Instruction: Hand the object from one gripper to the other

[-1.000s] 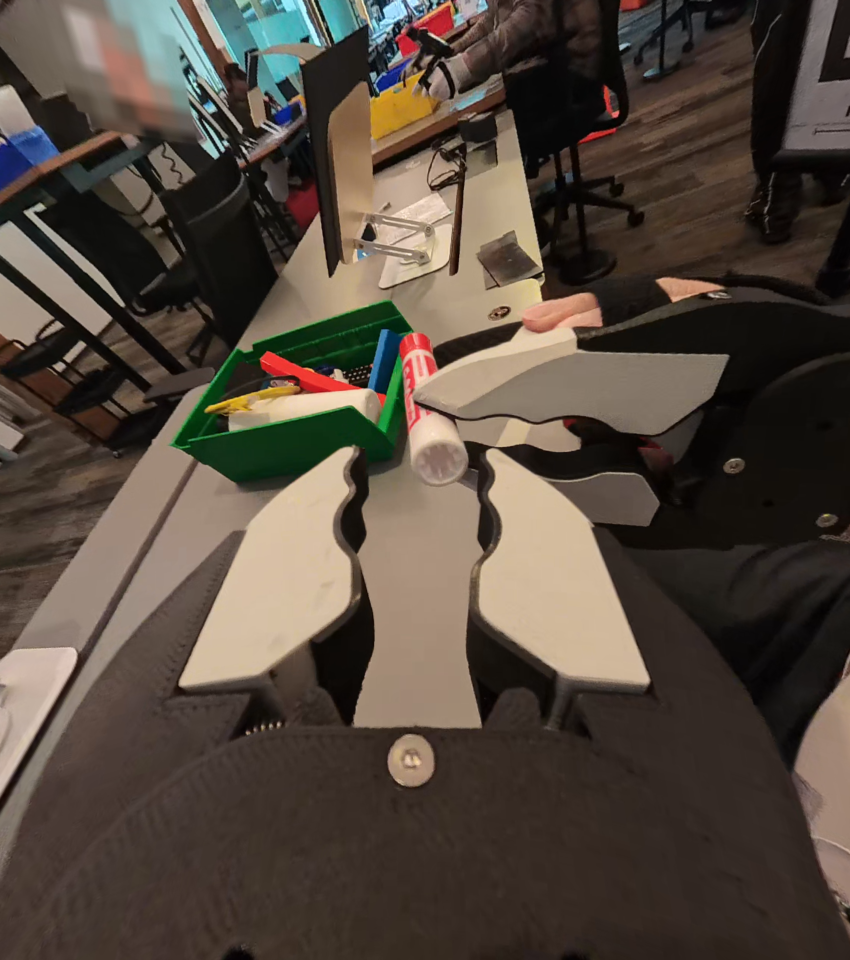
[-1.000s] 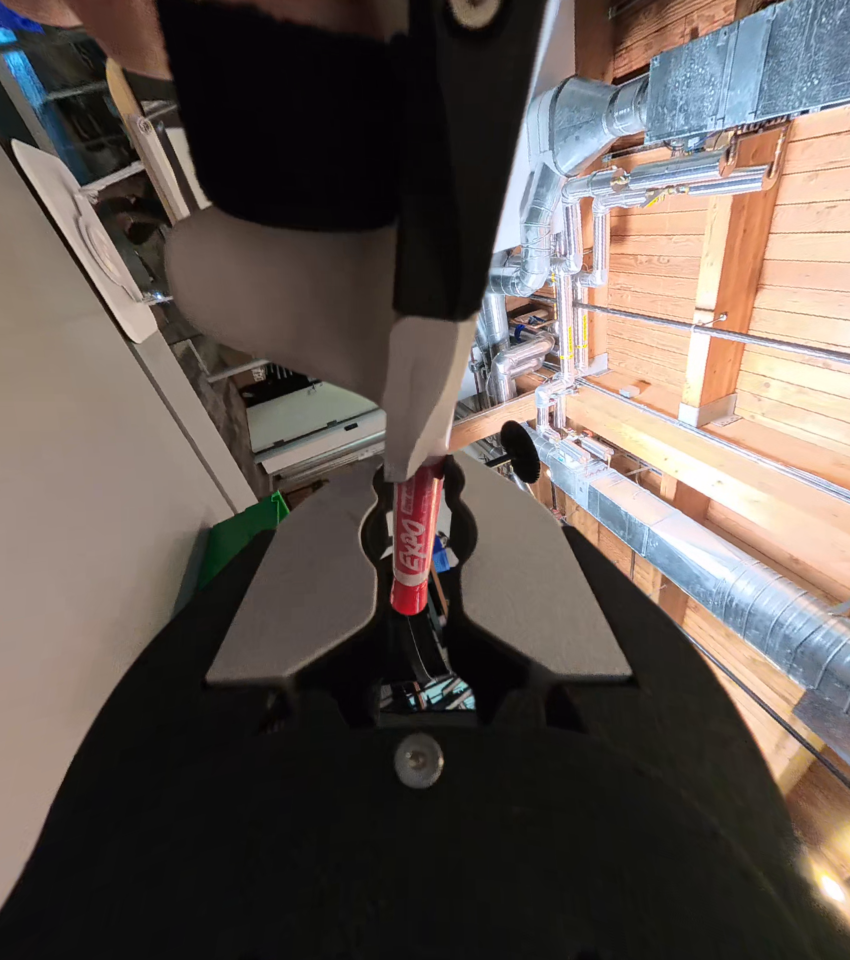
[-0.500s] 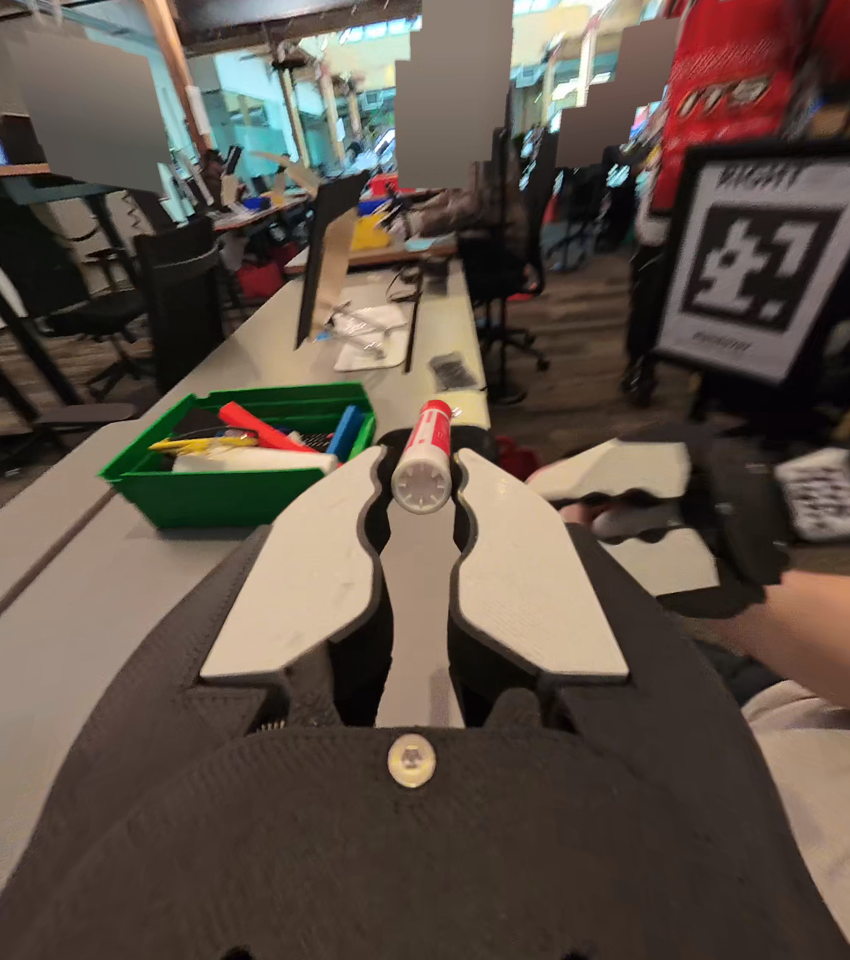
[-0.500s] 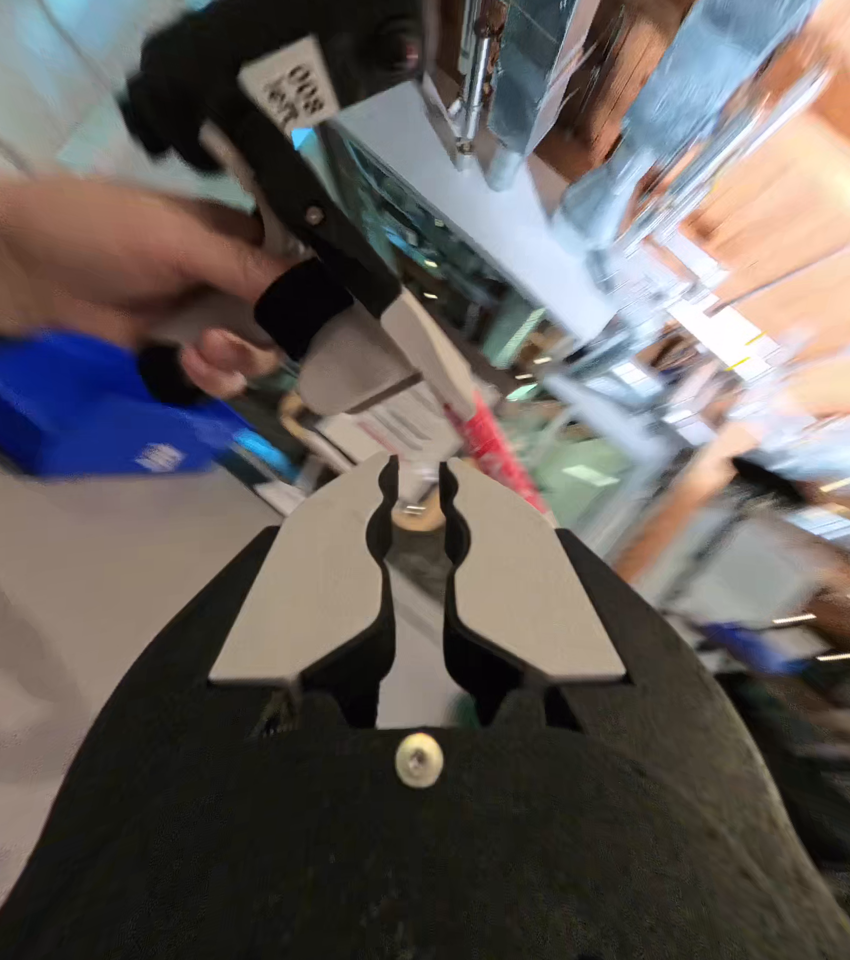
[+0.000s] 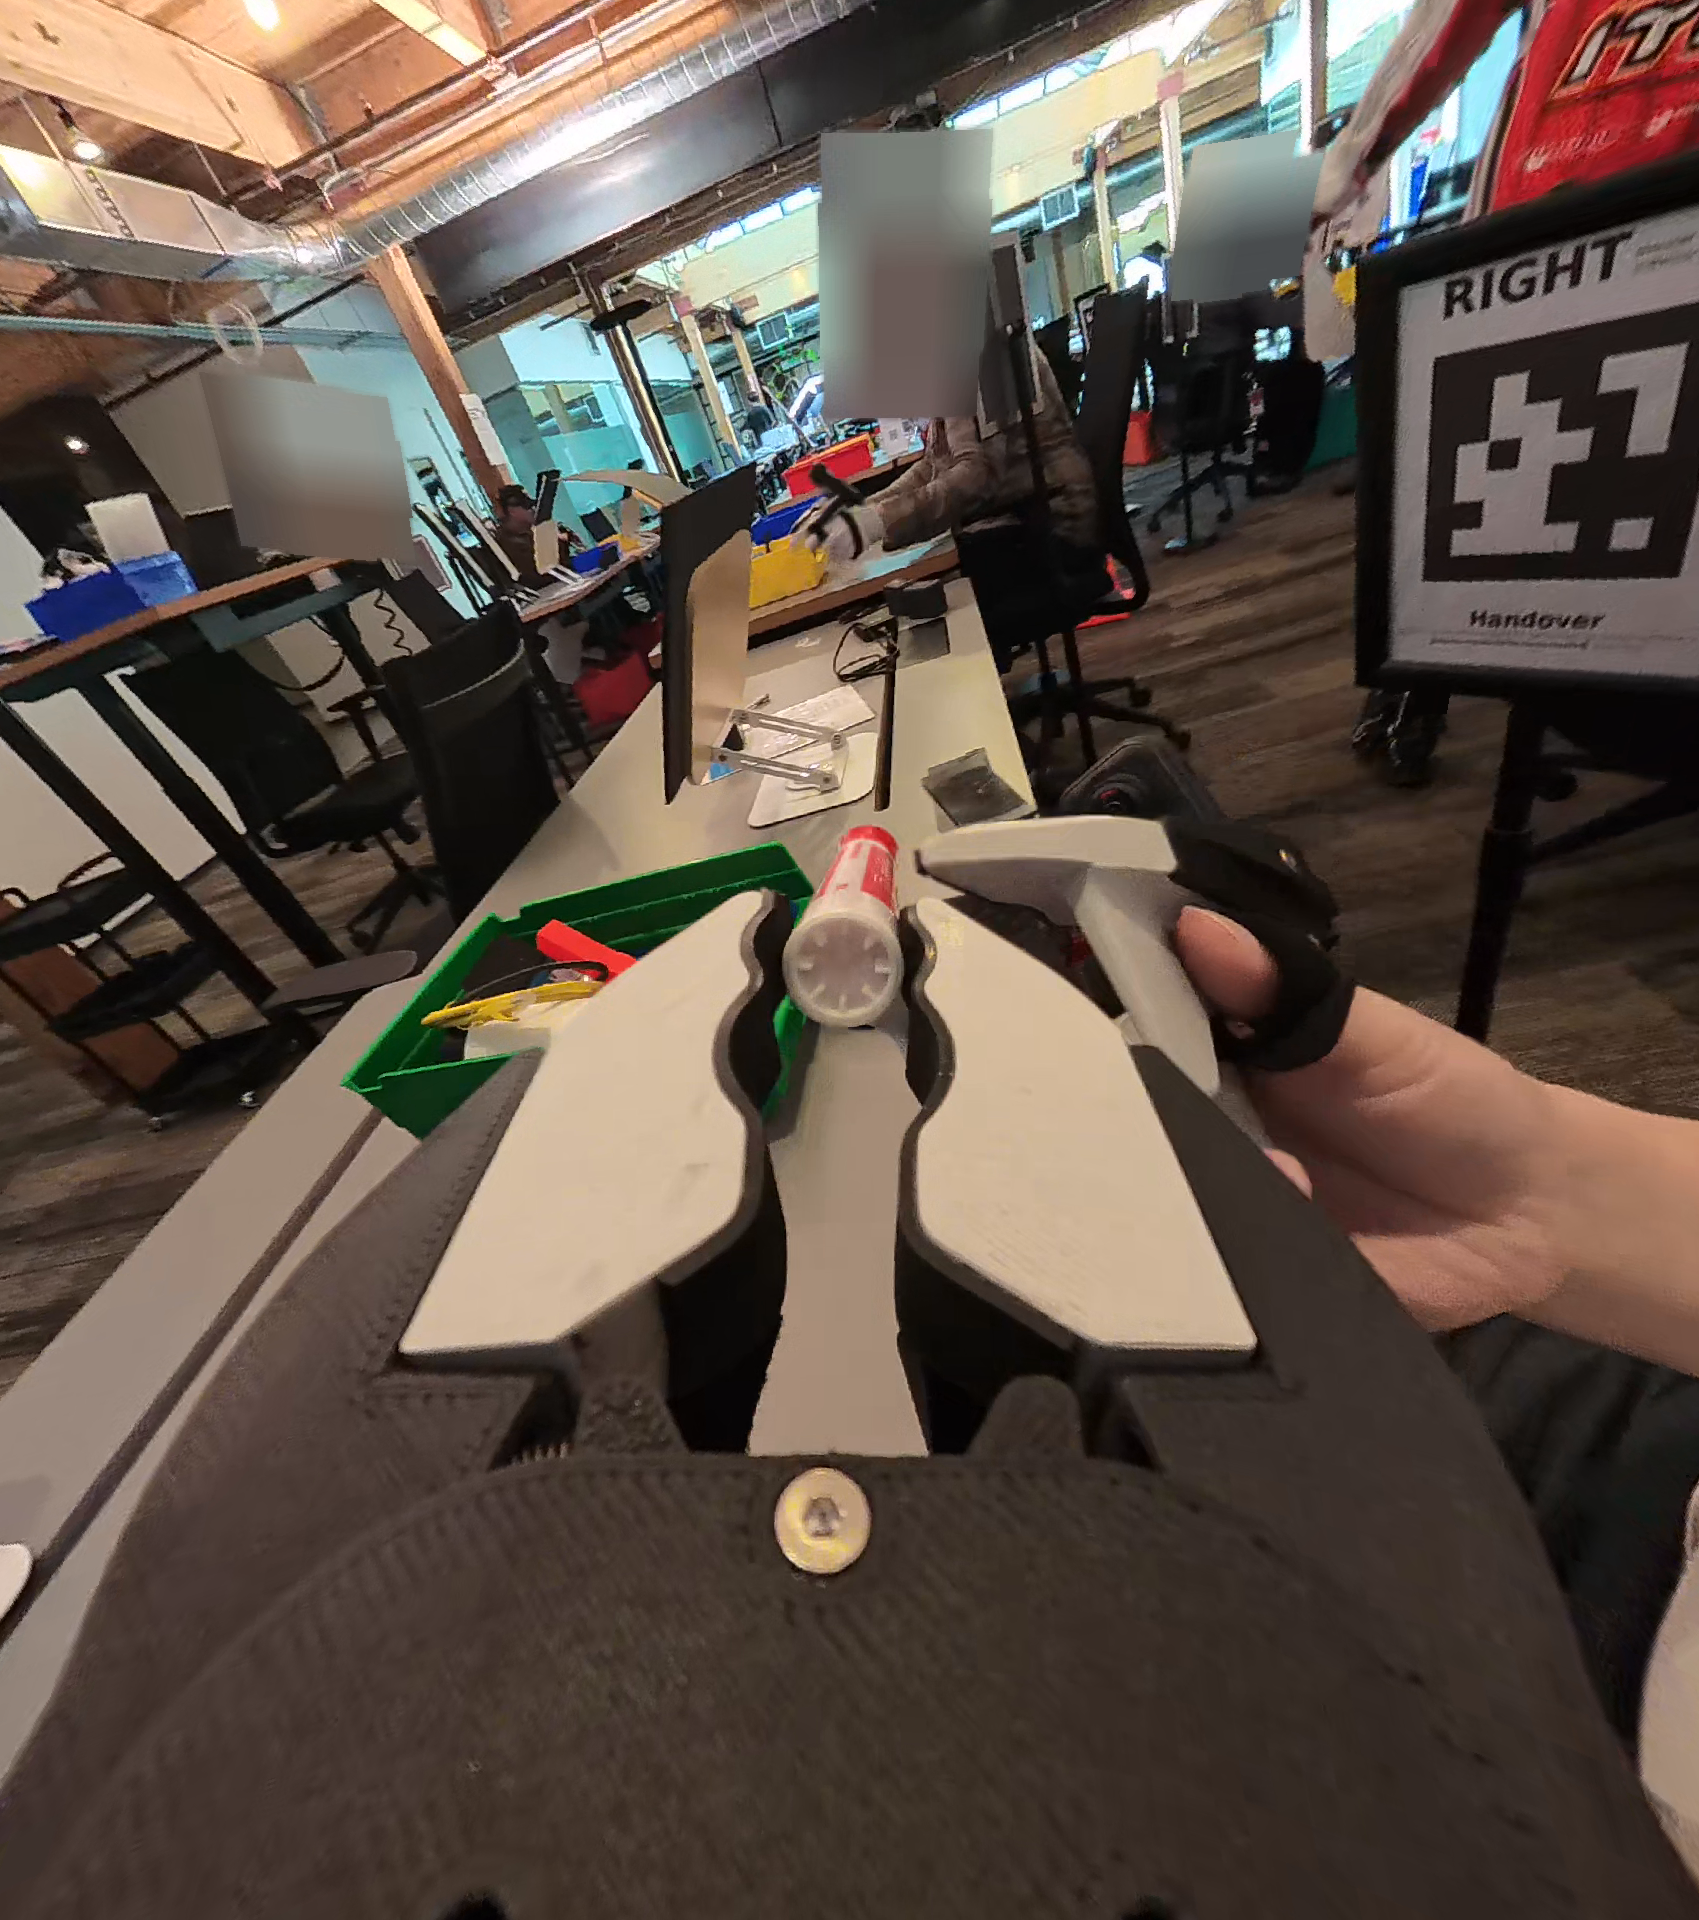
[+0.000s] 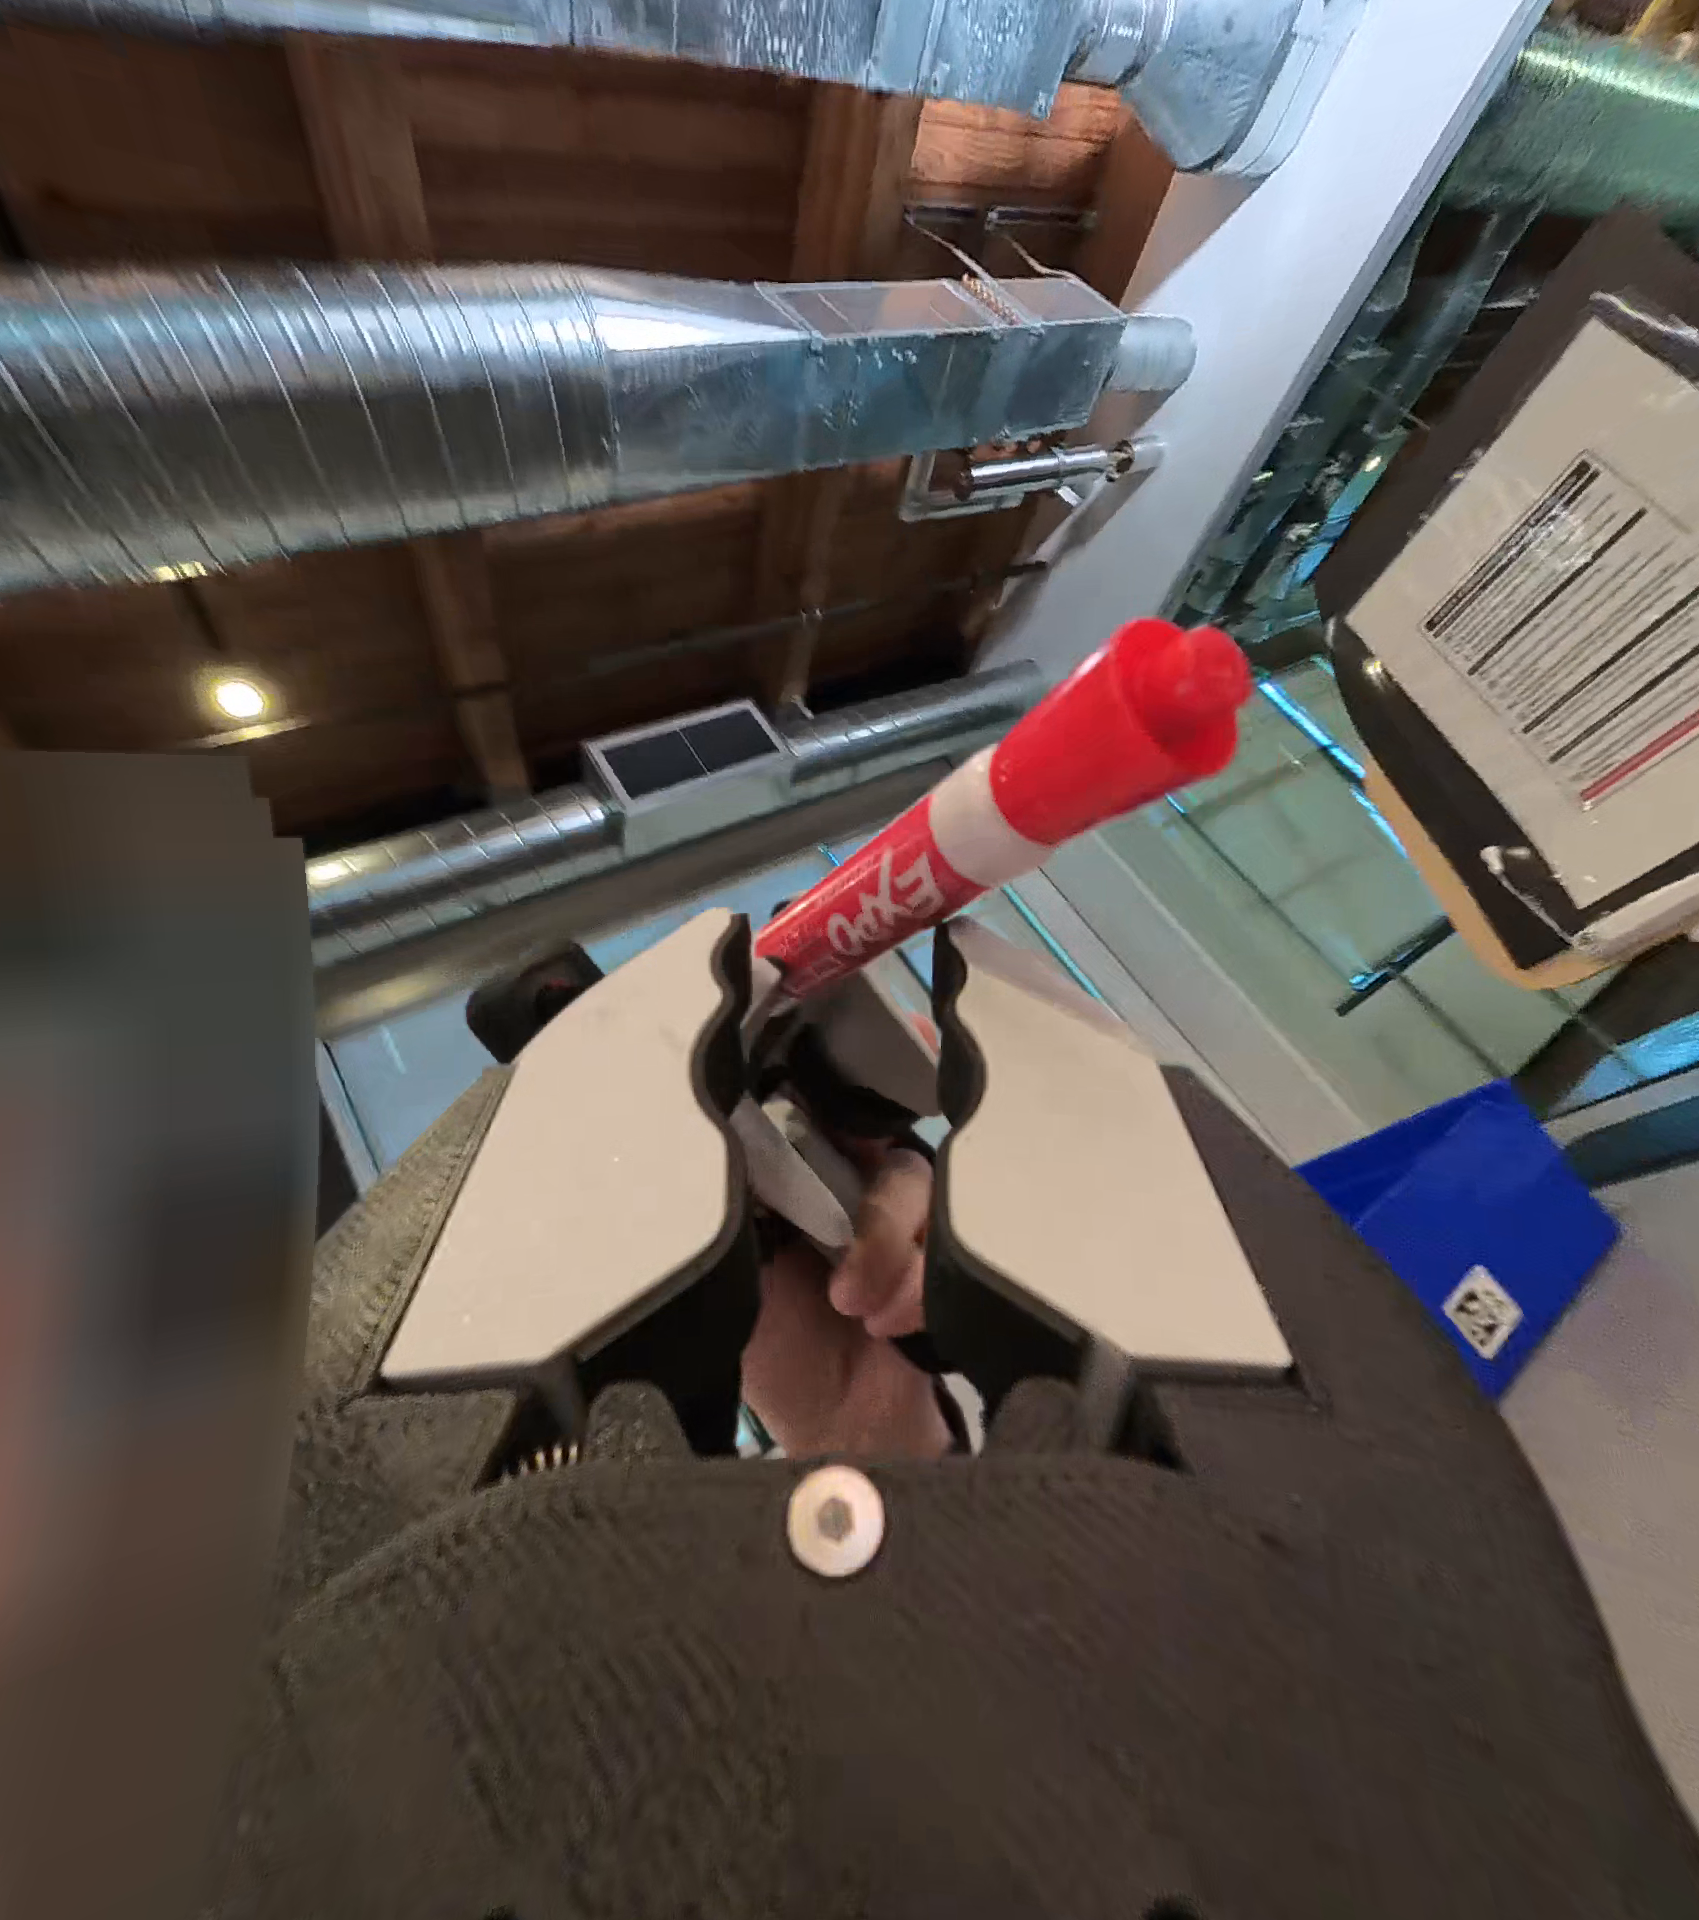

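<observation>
A red and white marker (image 5: 843, 966) sits between my left gripper's (image 5: 845, 910) pads, white end toward the camera, above the grey table (image 5: 616, 831). The left gripper is shut on it. My right gripper (image 5: 1011, 894), held in a hand, is just right of the marker with its fingers apart. In the right wrist view the marker (image 6: 990, 821) points up and right, its red cap at the top. Its lower end runs down behind my right gripper's (image 6: 832, 935) open fingertips. The pads do not press on it. The left gripper's grey finger (image 6: 886, 1029) shows through that gap.
A green bin (image 5: 471, 1081) with several small items stands on the table left of the marker. A black panel on a metal stand (image 5: 699, 623) is farther back. A framed sign on a stand (image 5: 1572, 447) is at the right. A blue bin (image 6: 1447, 1226) lies lower right. My left and right fingertips are right by each other.
A second ago my right gripper held the marker and my left was open around it. The left closed on it, the right let go, pulled away and now stands open beside it.
</observation>
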### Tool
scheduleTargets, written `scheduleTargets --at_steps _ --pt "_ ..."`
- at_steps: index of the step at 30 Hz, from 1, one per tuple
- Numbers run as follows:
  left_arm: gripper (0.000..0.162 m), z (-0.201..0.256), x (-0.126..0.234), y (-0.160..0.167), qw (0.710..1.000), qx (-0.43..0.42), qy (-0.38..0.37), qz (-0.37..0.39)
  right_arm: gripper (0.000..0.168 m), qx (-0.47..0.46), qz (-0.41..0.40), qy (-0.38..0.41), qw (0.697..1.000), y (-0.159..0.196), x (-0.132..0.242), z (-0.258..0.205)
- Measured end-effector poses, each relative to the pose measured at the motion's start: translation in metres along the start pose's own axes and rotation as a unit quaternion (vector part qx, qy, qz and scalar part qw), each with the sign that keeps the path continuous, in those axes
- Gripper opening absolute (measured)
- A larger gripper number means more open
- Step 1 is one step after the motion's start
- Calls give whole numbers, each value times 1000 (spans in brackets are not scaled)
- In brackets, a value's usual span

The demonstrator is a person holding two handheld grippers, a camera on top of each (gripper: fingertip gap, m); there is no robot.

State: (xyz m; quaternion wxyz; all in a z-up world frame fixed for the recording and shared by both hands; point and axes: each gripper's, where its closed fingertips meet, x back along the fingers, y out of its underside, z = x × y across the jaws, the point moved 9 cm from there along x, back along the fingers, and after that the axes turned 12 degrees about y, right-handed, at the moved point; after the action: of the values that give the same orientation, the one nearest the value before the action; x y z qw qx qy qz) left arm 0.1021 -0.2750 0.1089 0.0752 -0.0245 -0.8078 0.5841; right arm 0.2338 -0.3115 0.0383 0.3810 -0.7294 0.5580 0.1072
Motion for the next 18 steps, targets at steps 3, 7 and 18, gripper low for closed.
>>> scheduleTargets --at_steps 3,7,18 --pt "20 4 -5 3 999 -25 -2 -29 25 -49 2 -1 999 -1 1 7" --pt "24 6 -10 14 993 -52 1 -104 22 -41 -20 0 999 -7 6 12" --pt "52 -2 -10 19 989 70 73 -109 20 444 -258 136 847 2 7 -10"
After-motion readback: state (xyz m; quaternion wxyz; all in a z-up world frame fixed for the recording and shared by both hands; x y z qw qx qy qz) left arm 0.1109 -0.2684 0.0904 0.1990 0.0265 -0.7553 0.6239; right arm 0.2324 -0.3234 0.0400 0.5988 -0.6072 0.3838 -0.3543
